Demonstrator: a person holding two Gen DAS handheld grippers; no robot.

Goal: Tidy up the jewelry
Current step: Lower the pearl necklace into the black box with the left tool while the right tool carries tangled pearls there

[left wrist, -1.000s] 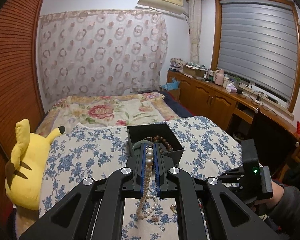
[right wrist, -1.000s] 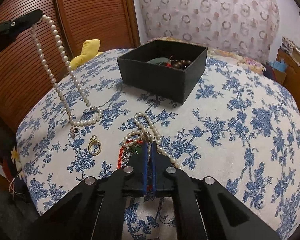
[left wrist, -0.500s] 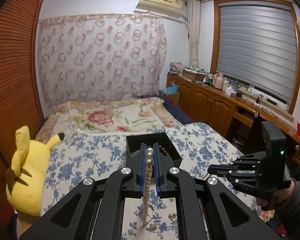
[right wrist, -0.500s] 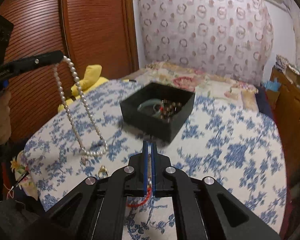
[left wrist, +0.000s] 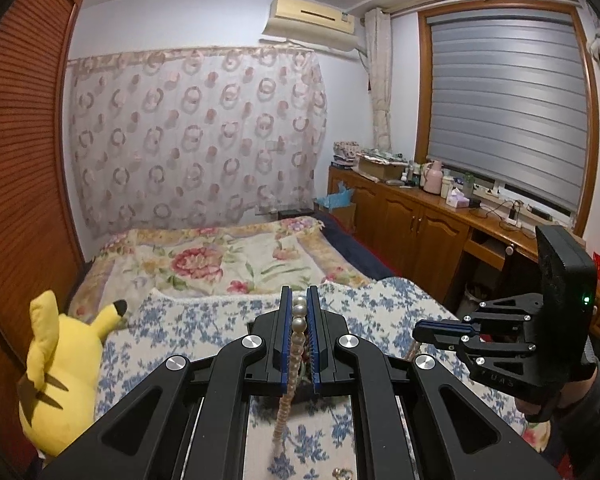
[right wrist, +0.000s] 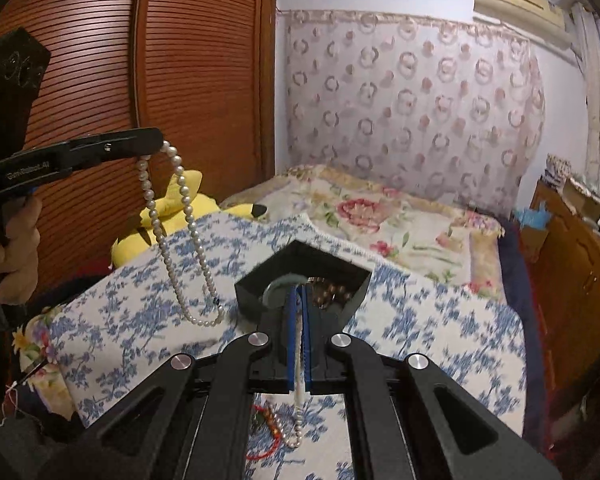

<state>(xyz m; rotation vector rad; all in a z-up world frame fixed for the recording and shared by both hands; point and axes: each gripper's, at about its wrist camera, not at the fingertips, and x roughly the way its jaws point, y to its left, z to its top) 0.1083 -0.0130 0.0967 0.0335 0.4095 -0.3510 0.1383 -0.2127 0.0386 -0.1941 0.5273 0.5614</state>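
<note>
In the left wrist view the left hand-held gripper [left wrist: 299, 304] is pinched on a pearl necklace [left wrist: 290, 364], two beads sitting between its blue pads while the strand drops straight down between the black arms toward the blue floral bedspread [left wrist: 188, 320] below, where a small gold ring [left wrist: 342, 473] lies at the bottom edge. From the right wrist view the same left hand-held gripper [right wrist: 156, 142] shows at upper left with the pearl necklace [right wrist: 180, 232] hanging from its tip as a long loop, its lowest beads close above the bedspread [right wrist: 420, 320]; whether they touch it cannot be told. Nearest in that view, the right hand-held gripper [right wrist: 299, 300] is pressed together on a second pearl strand [right wrist: 298, 400], which runs down between its pads and dangles beside a red cord [right wrist: 266, 446] with small beads. Just beyond its tips sits an open black jewelry box [right wrist: 340, 280] on the bedspread, holding a greenish bangle [right wrist: 278, 284] and brown beads [right wrist: 334, 292]. In the left wrist view the right hand-held gripper [left wrist: 420, 326] appears at right, gripped by a person's hand [left wrist: 560, 396] in a dark sleeve. A yellow plush toy [left wrist: 60, 368] lies at the bed's left edge, a flowered quilt [left wrist: 228, 256] spreads farther back, and a patterned curtain [left wrist: 196, 136] covers the far wall
</note>
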